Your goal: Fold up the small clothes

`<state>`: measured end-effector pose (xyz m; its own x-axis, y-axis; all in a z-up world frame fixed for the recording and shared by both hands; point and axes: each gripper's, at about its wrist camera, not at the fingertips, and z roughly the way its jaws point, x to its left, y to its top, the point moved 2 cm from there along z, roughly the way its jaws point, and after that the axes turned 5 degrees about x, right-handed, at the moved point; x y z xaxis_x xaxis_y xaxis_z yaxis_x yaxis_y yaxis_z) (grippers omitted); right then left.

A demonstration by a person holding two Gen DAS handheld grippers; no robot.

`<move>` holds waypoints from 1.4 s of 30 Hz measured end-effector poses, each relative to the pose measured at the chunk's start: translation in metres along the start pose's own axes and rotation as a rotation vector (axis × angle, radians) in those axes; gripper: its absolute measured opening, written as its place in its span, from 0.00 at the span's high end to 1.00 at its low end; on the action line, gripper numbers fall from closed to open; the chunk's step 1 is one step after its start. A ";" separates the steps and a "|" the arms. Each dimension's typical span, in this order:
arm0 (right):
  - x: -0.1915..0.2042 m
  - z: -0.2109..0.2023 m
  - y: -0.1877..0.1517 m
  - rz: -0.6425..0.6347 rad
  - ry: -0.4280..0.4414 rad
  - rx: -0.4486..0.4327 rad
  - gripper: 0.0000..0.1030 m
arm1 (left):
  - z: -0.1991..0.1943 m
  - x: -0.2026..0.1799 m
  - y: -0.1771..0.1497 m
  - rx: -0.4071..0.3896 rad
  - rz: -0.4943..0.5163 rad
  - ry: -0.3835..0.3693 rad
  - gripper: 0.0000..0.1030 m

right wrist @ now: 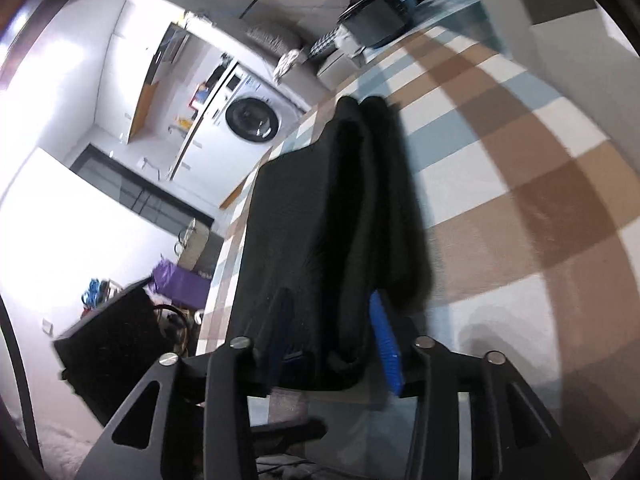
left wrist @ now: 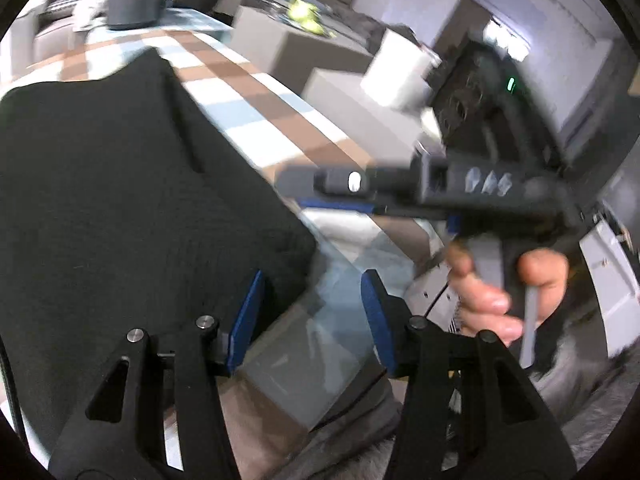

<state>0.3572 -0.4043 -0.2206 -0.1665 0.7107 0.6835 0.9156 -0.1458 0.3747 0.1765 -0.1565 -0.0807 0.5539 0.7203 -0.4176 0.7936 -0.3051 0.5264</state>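
Note:
A black garment (left wrist: 112, 184) lies on the checked tablecloth (left wrist: 256, 120). My left gripper (left wrist: 312, 316) is open and empty at the garment's near right edge, its blue pads (left wrist: 248, 320) wide apart over the table edge. In the left wrist view the right gripper (left wrist: 304, 188) reaches in from the right, held by a hand (left wrist: 492, 300), close to the garment's right edge. In the right wrist view the garment (right wrist: 320, 220) is folded lengthwise with a raised fold between my right gripper's (right wrist: 332, 336) blue pads (right wrist: 384, 344), which stand apart around the thick fold.
A dark pot (left wrist: 136, 0) stands at the table's far end. The tablecloth (right wrist: 520, 160) spreads to the right of the garment. A washing machine (right wrist: 252, 120) and a black box (right wrist: 112, 340) are off the table to the left. The table edge runs just below both grippers.

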 end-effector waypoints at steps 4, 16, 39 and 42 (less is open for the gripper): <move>0.005 0.024 0.000 -0.026 -0.036 0.044 0.59 | -0.038 0.042 -0.003 -0.086 -0.128 0.112 0.54; 0.011 0.058 0.028 -0.068 -0.058 0.029 0.60 | -0.092 0.167 -0.045 -0.149 -0.482 0.359 0.53; 0.021 0.040 0.005 -0.106 -0.313 0.056 0.46 | -0.076 0.153 -0.040 -0.113 -0.435 0.393 0.53; 0.016 0.039 -0.003 -0.099 -0.269 0.078 0.46 | -0.070 0.146 -0.041 -0.099 -0.405 0.412 0.53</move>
<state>0.3662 -0.3659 -0.2352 -0.1628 0.8773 0.4515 0.9268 -0.0209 0.3749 0.2076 0.0045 -0.1115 0.0516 0.9563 -0.2877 0.8832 0.0908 0.4602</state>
